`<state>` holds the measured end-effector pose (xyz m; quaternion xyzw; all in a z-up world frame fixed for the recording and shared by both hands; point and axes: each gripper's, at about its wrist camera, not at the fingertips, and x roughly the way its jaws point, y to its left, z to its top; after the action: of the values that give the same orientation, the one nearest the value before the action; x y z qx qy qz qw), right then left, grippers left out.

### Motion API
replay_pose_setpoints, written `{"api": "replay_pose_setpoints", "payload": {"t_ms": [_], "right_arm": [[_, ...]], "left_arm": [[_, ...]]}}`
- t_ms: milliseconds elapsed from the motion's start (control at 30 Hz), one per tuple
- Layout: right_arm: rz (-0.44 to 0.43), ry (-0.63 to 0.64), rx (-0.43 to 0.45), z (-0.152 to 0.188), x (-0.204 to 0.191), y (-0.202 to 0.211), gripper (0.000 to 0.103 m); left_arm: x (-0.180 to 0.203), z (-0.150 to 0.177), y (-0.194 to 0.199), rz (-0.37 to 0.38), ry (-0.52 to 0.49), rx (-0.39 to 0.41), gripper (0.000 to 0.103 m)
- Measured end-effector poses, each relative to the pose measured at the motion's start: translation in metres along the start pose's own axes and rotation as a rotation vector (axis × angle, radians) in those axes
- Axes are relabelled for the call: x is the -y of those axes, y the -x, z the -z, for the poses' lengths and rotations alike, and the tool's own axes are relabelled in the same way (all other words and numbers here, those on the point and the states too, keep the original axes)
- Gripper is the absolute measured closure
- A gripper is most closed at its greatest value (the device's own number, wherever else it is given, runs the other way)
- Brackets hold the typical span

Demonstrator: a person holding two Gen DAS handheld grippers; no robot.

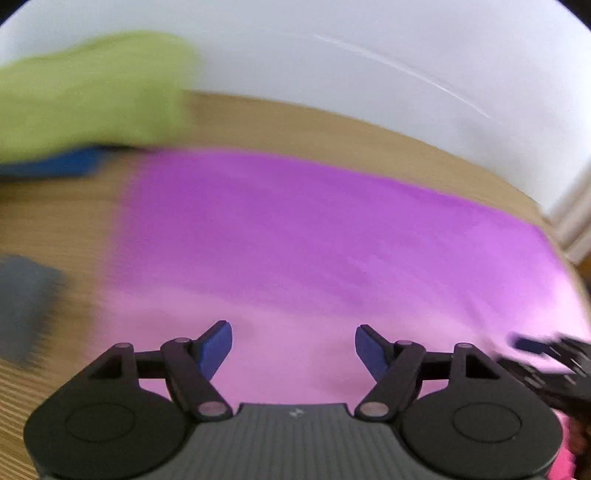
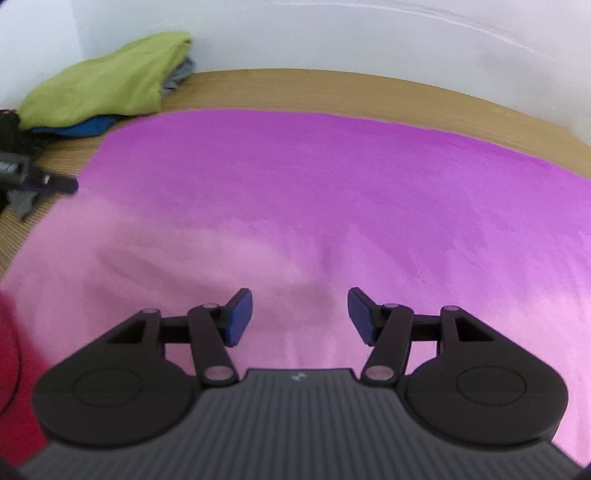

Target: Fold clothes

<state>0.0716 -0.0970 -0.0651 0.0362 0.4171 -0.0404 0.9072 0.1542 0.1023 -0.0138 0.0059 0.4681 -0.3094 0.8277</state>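
Purple garment (image 2: pixel 332 192) lies spread flat across the wooden table (image 2: pixel 369 85), clear of the green-topped pile (image 2: pixel 103 88), presumably for folding; left gripper (image 1: pixel 293 350) and right gripper (image 2: pixel 300 317) hover above it, jaws apart, holding nothing.

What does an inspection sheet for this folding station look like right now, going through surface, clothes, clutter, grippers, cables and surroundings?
Surface: wooden table, light grain, mostly covered.
Job's things: pink-purple garment spread flat, a few soft wrinkles near the front edge; pile at the far left corner with a green garment on top, a blue garment and a grey garment beneath.
Clutter: grey item at the table's left, too blurred to identify.
Grippers: left gripper and right gripper both above the pink-purple garment, jaws apart, nothing held.
Cables: thin dark cord at the lower left, over something red.
Surroundings: plain white wall behind the table.
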Motion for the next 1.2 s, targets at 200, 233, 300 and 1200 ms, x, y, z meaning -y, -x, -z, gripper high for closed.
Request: {"api": "replay_pose_setpoints", "payload": {"t_ms": [200,233,300,1200], "right_arm": [[0.068,-0.209,-0.058,0.042,0.043,0.026,0.044],[0.085,-0.211,-0.064,0.047,0.046,0.026,0.044],[0.106,-0.194,-0.069,0.054,0.05,0.028,0.044],[-0.052,0.016,0.0,0.158,0.039,0.107,0.044]], "left_arm": [[0.036,0.055,-0.01,-0.039,-0.158,-0.099,0.025],[0.026,0.061,-0.004,-0.08,-0.16,-0.107,0.023],[0.008,0.073,0.007,-0.162,-0.164,-0.122,0.013],[0.048,0.192,0.077,-0.377,0.009,-0.14,0.016]]}}
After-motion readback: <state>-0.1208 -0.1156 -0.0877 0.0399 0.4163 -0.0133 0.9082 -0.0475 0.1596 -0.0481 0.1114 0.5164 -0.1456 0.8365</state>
